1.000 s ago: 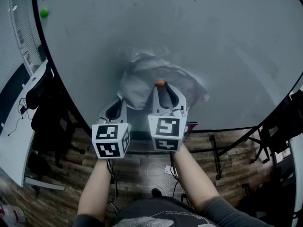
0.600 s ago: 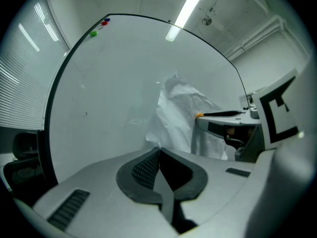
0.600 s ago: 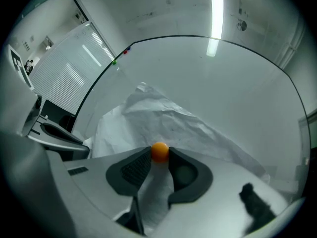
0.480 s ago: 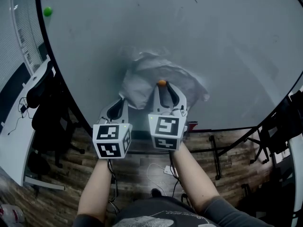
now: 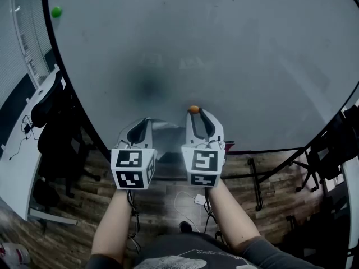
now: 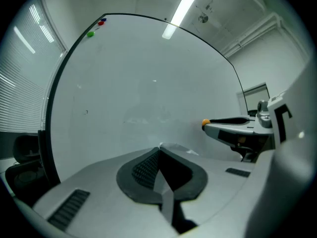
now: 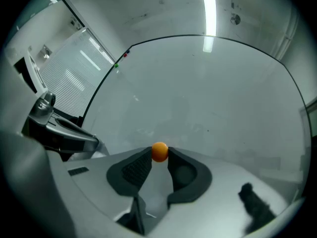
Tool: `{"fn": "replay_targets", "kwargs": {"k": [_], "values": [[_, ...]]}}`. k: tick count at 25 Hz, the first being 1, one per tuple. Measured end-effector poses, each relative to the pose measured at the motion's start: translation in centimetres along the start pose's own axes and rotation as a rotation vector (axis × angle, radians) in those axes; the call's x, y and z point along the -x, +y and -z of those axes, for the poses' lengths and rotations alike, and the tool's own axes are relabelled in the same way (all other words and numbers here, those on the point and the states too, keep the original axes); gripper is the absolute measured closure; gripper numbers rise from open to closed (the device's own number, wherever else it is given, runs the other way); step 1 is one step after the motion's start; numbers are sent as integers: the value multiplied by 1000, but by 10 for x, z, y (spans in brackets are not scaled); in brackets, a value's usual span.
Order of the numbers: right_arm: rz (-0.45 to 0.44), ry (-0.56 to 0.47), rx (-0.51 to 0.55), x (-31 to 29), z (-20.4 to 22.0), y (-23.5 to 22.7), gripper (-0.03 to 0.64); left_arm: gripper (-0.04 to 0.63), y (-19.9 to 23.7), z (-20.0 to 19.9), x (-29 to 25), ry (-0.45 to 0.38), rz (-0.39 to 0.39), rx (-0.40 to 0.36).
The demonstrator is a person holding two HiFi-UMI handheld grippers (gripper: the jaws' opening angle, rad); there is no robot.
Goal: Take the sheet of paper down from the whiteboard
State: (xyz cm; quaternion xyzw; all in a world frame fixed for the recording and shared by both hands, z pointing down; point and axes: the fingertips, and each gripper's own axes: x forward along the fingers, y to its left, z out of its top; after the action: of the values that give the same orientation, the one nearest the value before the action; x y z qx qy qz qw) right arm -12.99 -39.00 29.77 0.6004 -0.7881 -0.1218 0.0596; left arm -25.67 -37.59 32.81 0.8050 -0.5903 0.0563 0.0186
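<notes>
The whiteboard [image 5: 235,49] stands bare where the sheet hung. My left gripper [image 5: 147,122] is shut on the sheet of paper [image 5: 166,126], which sags low between the two grippers. In the left gripper view only a crumpled edge of the paper [image 6: 181,149] shows past my left gripper [image 6: 159,148]. My right gripper [image 5: 194,112] holds a small orange ball magnet [image 5: 193,109] at its tips. Its jaws are closing, and the magnet [image 7: 159,151] sits pinched between the pads of my right gripper [image 7: 159,156], a little off the board.
A green magnet [image 5: 56,11] sticks to the board's upper left, with a red one [image 6: 101,22] beside it. A dark chair [image 5: 47,111] and a white desk [image 5: 17,167] stand at the left. The board's stand legs [image 5: 258,184] rest on the wooden floor.
The crumpled sheet has come off the board and dropped out of sight between the grippers. My right gripper has sunk a little with the orange magnet. The left gripper has hardly moved.
</notes>
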Motion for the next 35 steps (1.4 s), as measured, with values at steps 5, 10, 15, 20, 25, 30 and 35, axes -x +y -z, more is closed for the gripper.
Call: {"fn": "replay_targets", "kwargs": {"k": [5, 10, 15, 20, 25, 30, 35], "values": [[3, 10, -12, 17, 9, -3, 509, 581, -2, 14, 9, 27, 18, -13], [10, 7, -33, 38, 12, -2, 509, 581, -10, 27, 25, 37, 42, -3], [38, 17, -54, 70, 21, -1, 509, 581, -24, 47, 42, 54, 101, 4], [87, 45, -77, 101, 37, -6, 509, 581, -43, 58, 51, 51, 177, -8], [108, 68, -81, 121, 47, -9, 509, 581, -57, 65, 63, 59, 222, 6], [106, 63, -82, 128, 51, -12, 509, 581, -65, 62, 67, 46, 220, 16], [94, 59, -82, 135, 56, -28, 509, 581, -78, 62, 62, 48, 199, 17]]}}
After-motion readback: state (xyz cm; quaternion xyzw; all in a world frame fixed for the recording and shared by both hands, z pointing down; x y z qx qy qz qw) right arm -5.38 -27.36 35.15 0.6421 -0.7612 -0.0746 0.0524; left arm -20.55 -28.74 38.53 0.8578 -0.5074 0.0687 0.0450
